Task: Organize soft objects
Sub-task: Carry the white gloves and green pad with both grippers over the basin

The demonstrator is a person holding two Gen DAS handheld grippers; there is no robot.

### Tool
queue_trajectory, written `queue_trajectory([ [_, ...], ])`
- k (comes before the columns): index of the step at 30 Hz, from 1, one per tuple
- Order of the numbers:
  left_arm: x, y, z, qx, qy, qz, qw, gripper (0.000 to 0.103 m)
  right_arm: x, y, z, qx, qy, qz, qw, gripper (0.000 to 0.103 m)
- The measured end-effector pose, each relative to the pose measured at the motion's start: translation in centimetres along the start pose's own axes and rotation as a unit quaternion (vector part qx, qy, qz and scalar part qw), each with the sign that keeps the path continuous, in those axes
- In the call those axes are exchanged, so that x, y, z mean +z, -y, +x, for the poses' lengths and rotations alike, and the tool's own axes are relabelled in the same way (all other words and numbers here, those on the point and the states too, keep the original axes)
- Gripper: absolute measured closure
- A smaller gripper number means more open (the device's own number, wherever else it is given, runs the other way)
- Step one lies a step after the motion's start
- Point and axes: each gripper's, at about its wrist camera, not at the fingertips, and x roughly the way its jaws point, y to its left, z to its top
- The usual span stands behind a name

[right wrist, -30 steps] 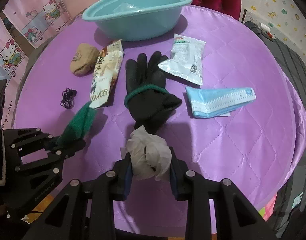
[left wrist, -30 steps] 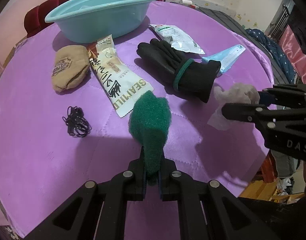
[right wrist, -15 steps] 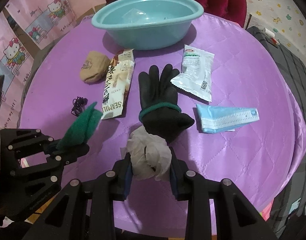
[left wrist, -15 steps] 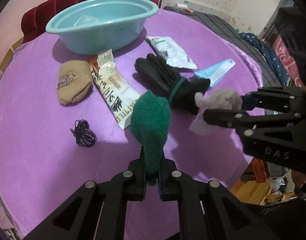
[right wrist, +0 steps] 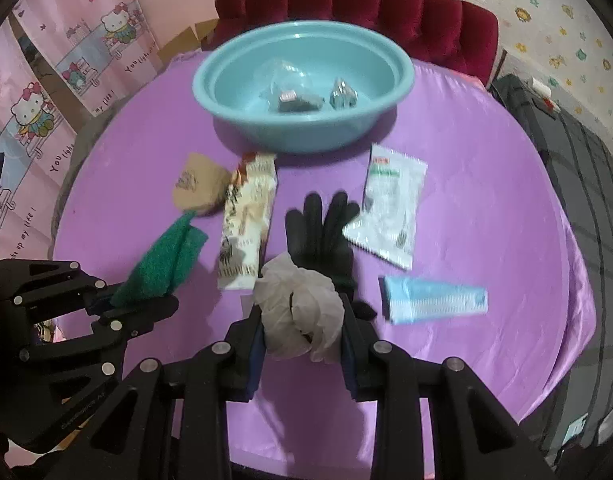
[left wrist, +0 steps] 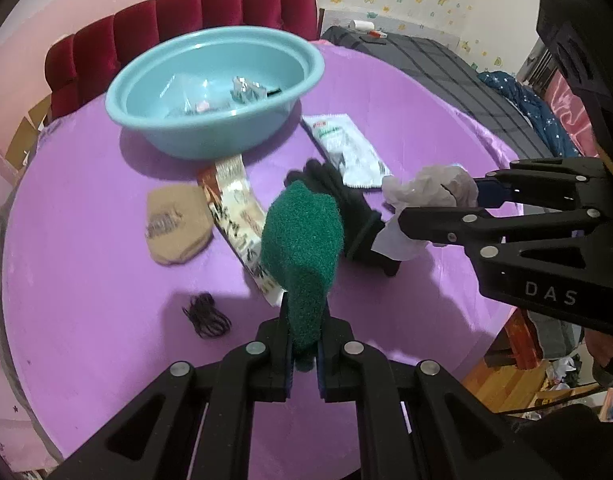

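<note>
My left gripper (left wrist: 305, 344) is shut on a green scouring pad (left wrist: 302, 240), held up above the purple table (left wrist: 86, 280); the same pad (right wrist: 162, 264) shows at the left of the right wrist view. My right gripper (right wrist: 300, 340) is shut on a crumpled white plastic glove (right wrist: 298, 308), which appears at the right of the left wrist view as a pale wad (left wrist: 430, 188). On the table lie a black glove (right wrist: 322, 232), a tan sock (right wrist: 198, 188), a blue face mask (right wrist: 434, 298), a long snack packet (right wrist: 246, 224) and a white packet (right wrist: 390, 208).
A light blue basin (right wrist: 302, 80) stands at the table's far side and holds a few small wrapped items. A black hair tie (left wrist: 206, 316) lies near the front left. A red padded chair (right wrist: 354, 4) stands behind the basin, and a dark bed (left wrist: 446, 68) lies to the right.
Both grippers have risen with their loads, so the table and its objects look farther away. The basin's inside has come into view. Neither grip has altered.
</note>
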Motion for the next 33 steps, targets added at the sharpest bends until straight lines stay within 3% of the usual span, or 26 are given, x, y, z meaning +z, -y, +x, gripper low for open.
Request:
queue_trajectory([
  [19, 7.8, -3.5, -1.1, 0.007, 0.028, 0.018, 0.9994, 0.094, 8.2, 0.8, -1.1, 0.001, 0.029, -0.007, 1.000, 0.069],
  [28, 12.2, -5.4, -0.1, 0.012, 0.034, 0.017, 0.9992, 0.094, 13.3, 1.4, 0.1, 0.000, 0.037, -0.006, 0.999, 0.068],
  [33, 14.0, -6.9, 0.9, -0.005, 0.030, 0.003, 0.9995, 0.094, 15.9, 2.1, 1.7, 0.000, 0.029, 0.002, 1.000, 0.068],
])
